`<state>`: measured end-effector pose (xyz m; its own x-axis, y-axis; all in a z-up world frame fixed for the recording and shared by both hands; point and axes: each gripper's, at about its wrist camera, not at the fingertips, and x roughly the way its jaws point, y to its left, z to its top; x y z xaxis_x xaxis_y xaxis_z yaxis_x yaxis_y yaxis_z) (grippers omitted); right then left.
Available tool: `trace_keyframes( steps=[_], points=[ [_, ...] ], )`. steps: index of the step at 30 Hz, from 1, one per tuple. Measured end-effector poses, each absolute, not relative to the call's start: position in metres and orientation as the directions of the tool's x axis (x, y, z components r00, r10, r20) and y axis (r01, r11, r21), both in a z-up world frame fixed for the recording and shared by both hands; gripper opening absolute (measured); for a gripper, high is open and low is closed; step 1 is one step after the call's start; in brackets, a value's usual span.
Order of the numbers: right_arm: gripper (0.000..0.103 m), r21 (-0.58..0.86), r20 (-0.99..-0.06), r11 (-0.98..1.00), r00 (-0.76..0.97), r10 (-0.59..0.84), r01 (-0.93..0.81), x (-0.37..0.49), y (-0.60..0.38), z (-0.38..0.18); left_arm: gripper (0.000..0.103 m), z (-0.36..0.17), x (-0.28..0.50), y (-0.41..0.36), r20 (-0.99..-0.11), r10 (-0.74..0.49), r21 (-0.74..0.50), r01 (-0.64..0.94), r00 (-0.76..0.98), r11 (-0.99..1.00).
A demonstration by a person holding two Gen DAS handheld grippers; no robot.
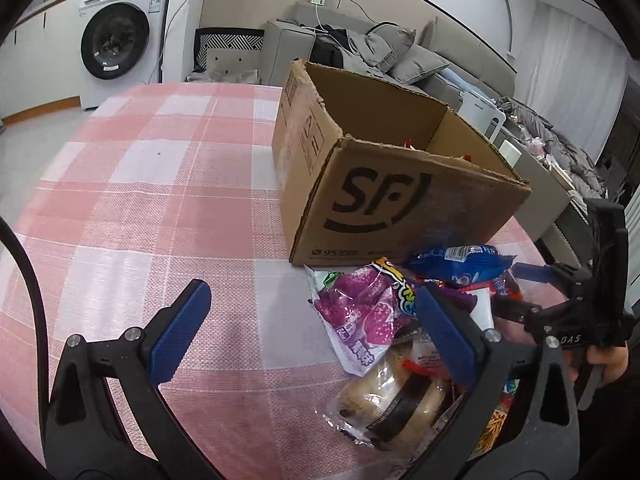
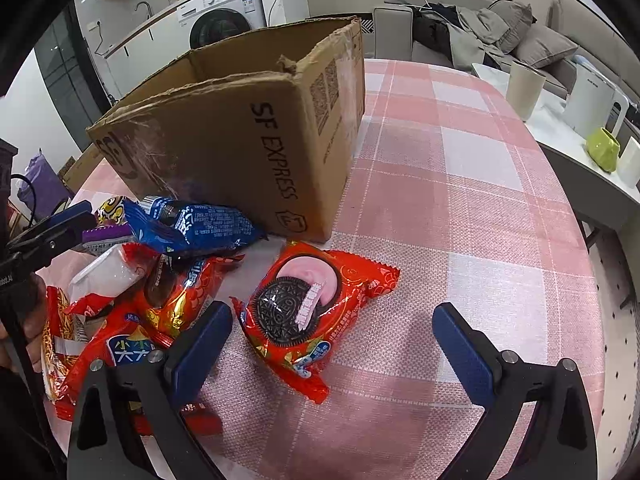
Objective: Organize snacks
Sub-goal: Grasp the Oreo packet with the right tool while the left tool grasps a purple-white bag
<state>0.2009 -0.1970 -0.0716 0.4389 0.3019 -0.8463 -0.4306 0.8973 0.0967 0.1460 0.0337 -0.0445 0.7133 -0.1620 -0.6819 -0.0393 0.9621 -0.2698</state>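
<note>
The table point(image 2: 460, 168), under a pink checked cloth, carries an open cardboard box point(image 1: 384, 184) marked SF, standing toward the far edge with its flaps torn off. A heap of snack packets lies against the box's near wall: a blue packet point(image 2: 192, 228) on top, a purple packet point(image 1: 360, 316) beside it, a wrapped bun point(image 1: 392, 404) nearest the near edge. One red cookie packet point(image 2: 304, 312) lies apart from the heap, flat on the cloth. The left gripper point(image 1: 316, 336) hovers wide open over the heap's edge, holding nothing. The right gripper point(image 2: 332, 340) stands wide open astride the red cookie packet, not touching it.
</note>
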Motion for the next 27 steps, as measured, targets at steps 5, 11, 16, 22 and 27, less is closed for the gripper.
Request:
trace_keyframes(
  steps=[5,11,16,22,27],
  points=[
    [0.097,0.108,-0.846,0.893,0.432,0.313,-0.436,0.201,-0.194,-0.073,0.097,-0.052,0.154,0.031,-0.689,-0.227,-0.321,-0.009,0.688,0.947],
    [0.086,0.098,-0.842,0.891,0.440,0.312,-0.443,0.199,-0.191,-0.072,0.079,-0.054,0.155,0.019,-0.676,-0.267,-0.327,0.046,0.687,0.944],
    [0.075,0.109,-0.836,0.892,0.445,0.322,-0.440,0.199,-0.192,-0.070,0.058,-0.054,0.154,0.015,-0.657,-0.323,-0.361,0.092,0.681,0.928],
    [0.060,0.118,-0.834,0.882,0.437,0.338,-0.456,0.197,-0.190,-0.067,0.046,-0.054,0.150,0.010,-0.648,-0.346,-0.373,0.113,0.678,0.921],
    [0.051,0.130,-0.830,0.878,0.433,0.350,-0.460,0.196,-0.192,-0.066,0.043,-0.051,0.145,0.011,-0.646,-0.333,-0.357,0.114,0.686,0.927]
  ],
)
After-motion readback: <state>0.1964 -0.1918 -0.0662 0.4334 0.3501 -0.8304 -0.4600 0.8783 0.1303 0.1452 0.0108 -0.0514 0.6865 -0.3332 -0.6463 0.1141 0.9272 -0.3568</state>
